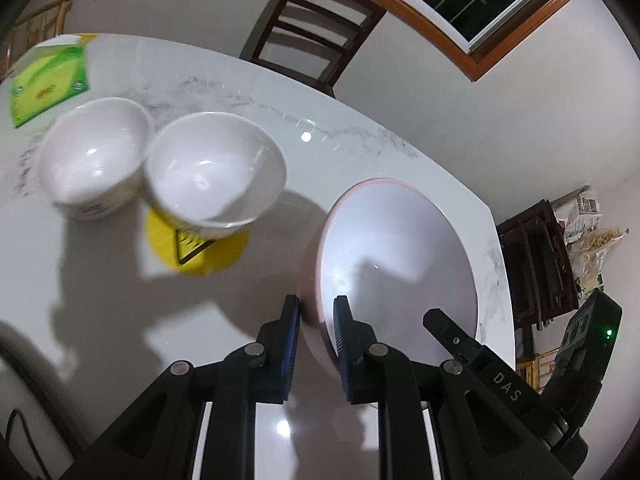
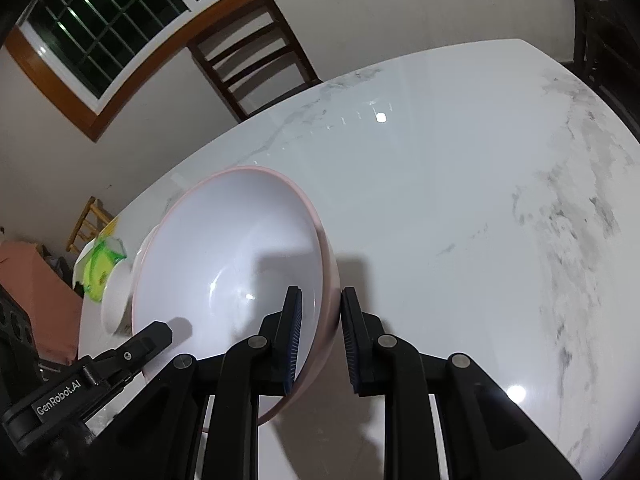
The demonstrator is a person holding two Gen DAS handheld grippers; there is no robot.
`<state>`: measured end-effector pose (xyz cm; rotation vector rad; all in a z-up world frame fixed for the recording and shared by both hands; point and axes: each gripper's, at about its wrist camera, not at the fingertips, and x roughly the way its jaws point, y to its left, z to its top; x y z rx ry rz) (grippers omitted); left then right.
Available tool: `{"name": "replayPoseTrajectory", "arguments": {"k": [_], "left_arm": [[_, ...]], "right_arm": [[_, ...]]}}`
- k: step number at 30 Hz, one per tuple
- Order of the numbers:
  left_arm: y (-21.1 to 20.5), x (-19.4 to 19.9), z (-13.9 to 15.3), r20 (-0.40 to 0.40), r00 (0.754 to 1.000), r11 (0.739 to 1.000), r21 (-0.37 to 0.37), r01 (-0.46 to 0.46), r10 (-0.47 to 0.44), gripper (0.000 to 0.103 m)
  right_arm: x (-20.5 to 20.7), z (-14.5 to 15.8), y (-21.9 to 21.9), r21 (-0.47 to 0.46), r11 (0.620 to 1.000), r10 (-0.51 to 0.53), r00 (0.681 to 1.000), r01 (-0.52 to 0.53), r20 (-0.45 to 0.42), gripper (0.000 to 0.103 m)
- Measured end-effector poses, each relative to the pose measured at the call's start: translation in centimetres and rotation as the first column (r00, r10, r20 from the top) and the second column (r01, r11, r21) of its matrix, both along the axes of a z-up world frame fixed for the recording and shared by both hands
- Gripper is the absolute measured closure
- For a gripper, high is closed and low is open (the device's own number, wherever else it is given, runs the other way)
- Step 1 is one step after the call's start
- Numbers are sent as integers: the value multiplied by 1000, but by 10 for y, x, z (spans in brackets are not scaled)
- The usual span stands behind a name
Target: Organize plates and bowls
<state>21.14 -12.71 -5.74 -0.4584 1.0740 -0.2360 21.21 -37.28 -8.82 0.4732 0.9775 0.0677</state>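
Left tool (image 1: 316, 304) and right tool (image 2: 320, 296) clamp the glossy pink-rimmed bowl (image 1: 400, 248); two small white bowls (image 1: 212, 168) appear clearly only in the left view.

Left gripper (image 1: 316, 300) build: we see a matte black plastic two-finger gripper with angular linkage arms.
Left gripper pads: we note blue ribbed pads (image 1: 294, 336) lining the inner face of each finger.
Left gripper fasteners: we count four round silver pivot pins (image 1: 255, 349) across the linkage.
Right gripper (image 2: 320, 292) build: we see the same matte black plastic two-finger gripper.
Right gripper pads: blue ribbed pads (image 2: 295, 332) line its inner finger faces.
Right gripper fasteners: round silver pivot pins (image 2: 386, 340) sit at each joint.
Markings: we read white "DAS" lettering (image 1: 507, 386) in the left wrist view and "GenRobot.AI" lettering (image 2: 59, 397) in the right wrist view.
Indicator: we see a small green light (image 1: 609, 333) on a black housing.
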Motion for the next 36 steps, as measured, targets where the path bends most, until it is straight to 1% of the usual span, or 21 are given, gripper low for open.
{"name": "replayPoseTrajectory", "arguments": {"k": [3,7,11,17,19,26,36], "left_arm": [[10,-25,11,22,1000,1000,6,-15,15,86],[22,-61,25,50,998,999,36,-27,26,86],[35,-91,30,31,999,998,65,-23,21,86],[60,-133,20,-22,999,998,65,-22,24,86],[64,-144,17,-34,999,997,79,-19,21,86],[77,-166,4,-69,998,996,88,-6,12,86],[78,-173,-10,-100,995,995,102,21,-10,86]], "right_arm": [[-19,9,6,5,1000,15,1000,-15,17,83],[-48,22,19,22,999,38,999,-39,37,83],[-79,29,32,25,998,62,997,-64,44,83],[-117,32,54,7,995,97,995,-98,37,83],[-129,30,61,0,994,106,994,-106,30,83],[-154,16,76,-10,992,123,992,-123,-9,83],[-170,-7,78,-26,992,125,990,-127,-69,83]]}}
